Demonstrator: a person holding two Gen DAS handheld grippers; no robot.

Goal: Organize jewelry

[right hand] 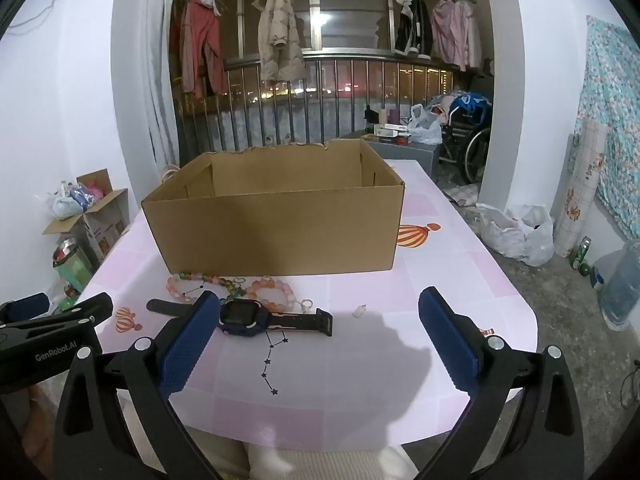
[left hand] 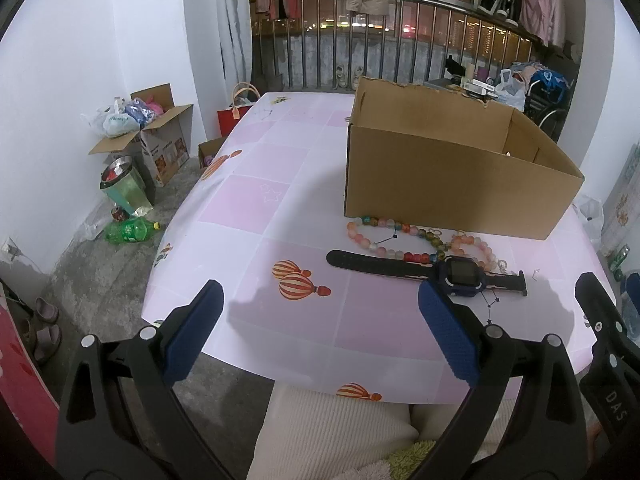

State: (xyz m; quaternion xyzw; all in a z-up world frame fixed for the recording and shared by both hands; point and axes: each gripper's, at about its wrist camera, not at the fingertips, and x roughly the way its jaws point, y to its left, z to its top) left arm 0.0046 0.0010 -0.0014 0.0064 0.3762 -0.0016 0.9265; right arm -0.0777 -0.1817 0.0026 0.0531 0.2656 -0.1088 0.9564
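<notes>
A black-and-blue smartwatch (left hand: 460, 272) lies flat on the pink table (left hand: 280, 184), seen too in the right wrist view (right hand: 240, 316). Behind it lie a multicoloured bead bracelet (left hand: 380, 236) and a pink bead bracelet (left hand: 478, 246), also in the right wrist view (right hand: 208, 282) (right hand: 272, 294). An open cardboard box (left hand: 452, 176) stands behind them (right hand: 280, 232). A small clear charm (right hand: 359, 311) lies right of the watch. My left gripper (left hand: 320, 296) is open and empty above the near table edge. My right gripper (right hand: 320, 304) is open and empty, just right of the watch.
Left of the table on the floor stand cardboard boxes with bags (left hand: 148, 132), a bin (left hand: 124, 188) and a green bottle (left hand: 130, 231). White plastic bags (right hand: 516, 232) and a water jug (right hand: 622, 280) sit on the floor at the right. A railing with hung clothes is behind.
</notes>
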